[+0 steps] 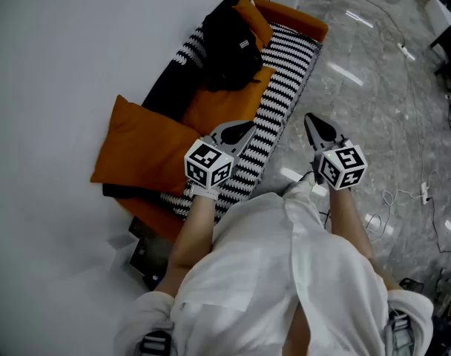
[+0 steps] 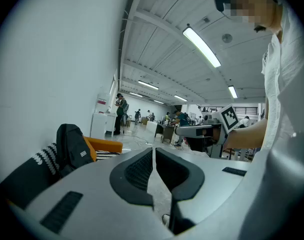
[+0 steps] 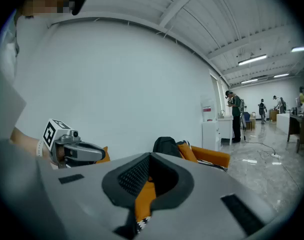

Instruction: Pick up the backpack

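Observation:
A black backpack point(image 1: 227, 44) leans upright against the far end of an orange sofa point(image 1: 300, 17) that has a black-and-white striped cover point(image 1: 281, 87). My left gripper point(image 1: 248, 127) hovers over the sofa's middle, shut and empty, well short of the backpack. My right gripper point(image 1: 309, 119) hangs over the marble floor beside the sofa, also shut with nothing in it. The left gripper view has the backpack point(image 2: 72, 148) at left beyond the closed gripper point(image 2: 153, 150). In the right gripper view the backpack point(image 3: 166, 145) stands just past the closed gripper point(image 3: 149, 157).
A large orange cushion point(image 1: 147, 150) lies on the sofa's near end, against the white wall point(image 1: 62, 65). Cables point(image 1: 403, 199) trail over the floor at right. A dark box point(image 1: 147, 254) sits by the sofa's near corner. Several people and desks point(image 2: 167, 121) fill the far room.

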`<state>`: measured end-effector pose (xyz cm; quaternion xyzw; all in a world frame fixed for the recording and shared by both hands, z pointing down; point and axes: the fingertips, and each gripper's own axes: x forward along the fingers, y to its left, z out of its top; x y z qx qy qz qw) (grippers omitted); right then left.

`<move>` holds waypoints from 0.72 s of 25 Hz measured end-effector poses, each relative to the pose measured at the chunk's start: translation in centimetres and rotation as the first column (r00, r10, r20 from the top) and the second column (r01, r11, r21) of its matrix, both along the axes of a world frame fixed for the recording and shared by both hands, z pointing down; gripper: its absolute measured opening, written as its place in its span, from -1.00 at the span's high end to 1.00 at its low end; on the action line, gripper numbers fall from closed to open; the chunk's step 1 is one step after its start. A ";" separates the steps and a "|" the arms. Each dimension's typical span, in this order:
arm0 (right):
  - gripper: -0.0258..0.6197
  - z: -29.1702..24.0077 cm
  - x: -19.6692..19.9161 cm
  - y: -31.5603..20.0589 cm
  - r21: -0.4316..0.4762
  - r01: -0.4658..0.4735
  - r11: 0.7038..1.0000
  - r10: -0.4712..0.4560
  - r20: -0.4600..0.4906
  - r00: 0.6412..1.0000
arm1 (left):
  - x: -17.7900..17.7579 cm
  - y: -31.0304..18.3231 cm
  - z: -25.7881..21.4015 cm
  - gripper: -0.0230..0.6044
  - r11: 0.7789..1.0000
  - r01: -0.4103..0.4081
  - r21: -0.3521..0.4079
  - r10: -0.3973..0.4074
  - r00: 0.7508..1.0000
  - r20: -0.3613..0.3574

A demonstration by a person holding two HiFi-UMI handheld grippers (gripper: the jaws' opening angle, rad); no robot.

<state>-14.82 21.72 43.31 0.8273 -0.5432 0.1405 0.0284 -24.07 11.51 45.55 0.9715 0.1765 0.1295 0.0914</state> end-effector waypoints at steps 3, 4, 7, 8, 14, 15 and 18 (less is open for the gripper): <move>0.86 -0.2 0.2 0.0 0.002 0.003 1.000 -0.003 0.000 1.000 | 0.1 0.1 -0.5 0.80 1.000 0.001 0.012 -0.001 1.000 -0.009; 0.86 -0.3 0.2 -0.1 0.003 0.004 1.000 -0.004 -0.001 1.000 | 0.2 0.1 -0.7 0.80 1.000 0.002 0.014 -0.002 1.000 -0.014; 0.86 -0.5 0.1 -0.2 0.004 0.010 1.000 -0.010 -0.006 1.000 | 0.2 0.0 -1.2 0.80 1.000 0.004 0.007 -0.004 1.000 -0.027; 0.86 -0.5 0.1 -0.2 0.004 0.012 1.000 -0.012 -0.007 1.000 | 0.3 0.0 -1.3 0.80 1.000 0.004 0.004 -0.004 1.000 -0.030; 0.86 -0.5 0.4 -0.2 0.006 0.016 1.000 -0.016 -0.010 1.000 | 0.6 0.3 -1.4 0.80 1.000 0.001 -0.003 -0.001 0.999 -0.036; 0.86 -0.5 0.5 -0.1 0.006 0.017 1.000 -0.017 -0.010 1.000 | 0.7 0.4 -1.4 0.80 1.000 0.000 -0.005 0.000 0.999 -0.037; 0.86 -0.4 0.7 0.1 0.015 0.019 1.000 -0.019 0.001 1.000 | 0.9 0.6 -1.4 0.80 1.000 -0.002 -0.009 0.002 0.999 -0.036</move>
